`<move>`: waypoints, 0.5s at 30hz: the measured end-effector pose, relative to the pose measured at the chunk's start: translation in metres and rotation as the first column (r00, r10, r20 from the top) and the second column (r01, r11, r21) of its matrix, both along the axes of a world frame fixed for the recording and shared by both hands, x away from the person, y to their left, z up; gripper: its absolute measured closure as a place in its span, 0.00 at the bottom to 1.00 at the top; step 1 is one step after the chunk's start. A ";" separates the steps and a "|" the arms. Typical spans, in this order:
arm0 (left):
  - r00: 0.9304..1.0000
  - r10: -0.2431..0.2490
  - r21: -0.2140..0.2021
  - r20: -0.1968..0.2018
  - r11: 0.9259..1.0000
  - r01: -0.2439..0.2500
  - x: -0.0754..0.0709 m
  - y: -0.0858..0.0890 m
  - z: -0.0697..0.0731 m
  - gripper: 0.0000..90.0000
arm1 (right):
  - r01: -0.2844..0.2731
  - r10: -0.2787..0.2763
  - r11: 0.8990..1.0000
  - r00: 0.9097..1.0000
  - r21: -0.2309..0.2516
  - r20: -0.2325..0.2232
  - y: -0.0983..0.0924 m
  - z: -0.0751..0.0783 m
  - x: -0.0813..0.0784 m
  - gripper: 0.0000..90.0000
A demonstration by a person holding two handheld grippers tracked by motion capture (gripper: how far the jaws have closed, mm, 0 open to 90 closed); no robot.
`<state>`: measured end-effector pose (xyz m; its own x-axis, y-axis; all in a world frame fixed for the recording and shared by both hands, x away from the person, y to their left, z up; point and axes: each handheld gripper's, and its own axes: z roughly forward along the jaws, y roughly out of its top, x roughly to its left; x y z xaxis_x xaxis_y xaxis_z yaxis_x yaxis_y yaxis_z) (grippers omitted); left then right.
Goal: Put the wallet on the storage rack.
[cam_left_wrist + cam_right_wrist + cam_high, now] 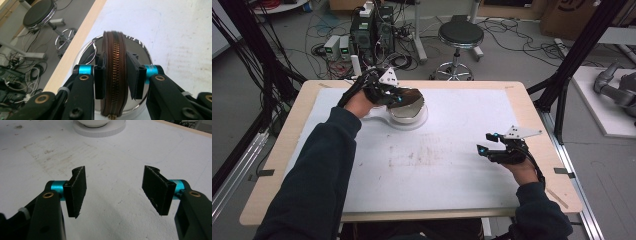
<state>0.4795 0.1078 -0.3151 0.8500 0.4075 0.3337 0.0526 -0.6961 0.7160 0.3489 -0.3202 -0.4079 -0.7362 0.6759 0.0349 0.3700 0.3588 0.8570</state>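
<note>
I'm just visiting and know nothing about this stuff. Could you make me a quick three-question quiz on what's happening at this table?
1. True or false: the left gripper is clamped on a brown zippered case.
2. What lies under that case: A) a shiny round scale pan, B) a stool, C) a cardboard box?
3. What does the right gripper hold?

Key: 1 true. 2 A. 3 Nothing; its jaws stand apart over the white mat.

no readable text, labels or numbers
</note>
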 end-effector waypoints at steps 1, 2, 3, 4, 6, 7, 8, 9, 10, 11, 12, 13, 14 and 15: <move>1.000 0.000 -0.011 -0.006 1.000 0.000 0.002 -0.002 -0.003 0.78 | 0.000 0.000 1.000 1.000 0.000 0.000 0.000 0.000 0.000 0.41; 1.000 0.004 -0.018 -0.008 1.000 -0.004 0.003 -0.005 -0.005 0.76 | 0.002 -0.002 1.000 1.000 0.001 0.003 0.000 0.000 0.000 0.41; 1.000 0.014 -0.027 -0.020 1.000 -0.014 0.004 -0.008 -0.009 0.74 | 0.003 -0.003 1.000 1.000 0.001 0.004 -0.001 0.000 0.000 0.41; 0.999 0.020 -0.017 -0.034 1.000 -0.021 0.006 -0.011 -0.013 0.71 | 0.003 -0.003 1.000 1.000 0.004 0.000 -0.001 0.001 -0.001 0.41; 0.998 0.027 -0.011 -0.048 1.000 -0.027 0.007 -0.014 -0.022 0.65 | 0.004 -0.004 1.000 1.000 0.004 0.003 -0.001 0.001 -0.001 0.41; 0.998 0.041 -0.027 -0.046 0.999 -0.042 0.007 -0.013 -0.026 0.64 | 0.005 -0.005 1.000 1.000 0.005 0.003 -0.002 0.001 -0.001 0.41; 0.997 0.056 -0.062 -0.054 0.996 -0.059 0.007 -0.011 -0.028 0.61 | 0.007 -0.007 1.000 1.000 0.008 -0.001 -0.002 0.001 -0.001 0.41; 0.995 0.069 -0.097 -0.066 0.992 -0.076 0.007 -0.008 -0.029 0.58 | 0.004 -0.004 1.000 1.000 0.007 0.003 -0.002 0.001 -0.001 0.41; 0.994 0.080 -0.128 -0.072 0.988 -0.089 0.007 -0.004 -0.029 0.56 | 0.005 -0.005 1.000 1.000 0.009 0.000 -0.002 0.001 -0.001 0.41; 0.993 0.092 -0.163 -0.078 0.981 -0.104 0.007 0.001 -0.029 0.55 | 0.004 -0.004 1.000 1.000 0.008 0.000 -0.003 0.001 0.000 0.41; 0.990 0.108 -0.202 -0.091 0.971 -0.124 0.006 0.007 -0.029 0.52 | 0.004 -0.004 1.000 1.000 0.007 0.000 -0.002 0.001 0.000 0.41; 0.988 0.116 -0.243 -0.101 0.960 -0.137 0.006 0.013 -0.029 0.51 | 0.003 -0.003 1.000 1.000 0.009 -0.002 -0.002 0.000 0.000 0.41; 0.985 0.122 -0.286 -0.118 0.946 -0.152 0.005 0.019 -0.031 0.50 | 0.001 -0.001 1.000 1.000 0.008 0.000 -0.001 0.000 0.000 0.41; 0.983 0.125 -0.313 -0.133 0.936 -0.161 0.004 0.025 -0.033 0.50 | 0.001 -0.001 1.000 1.000 0.006 0.000 -0.001 0.000 0.000 0.41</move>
<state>0.4836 0.1329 -0.3477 0.7988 0.5971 0.0733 0.2251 -0.4097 0.8840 0.3487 -0.3214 -0.4075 -0.7356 0.6762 0.0390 0.3703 0.3532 0.8592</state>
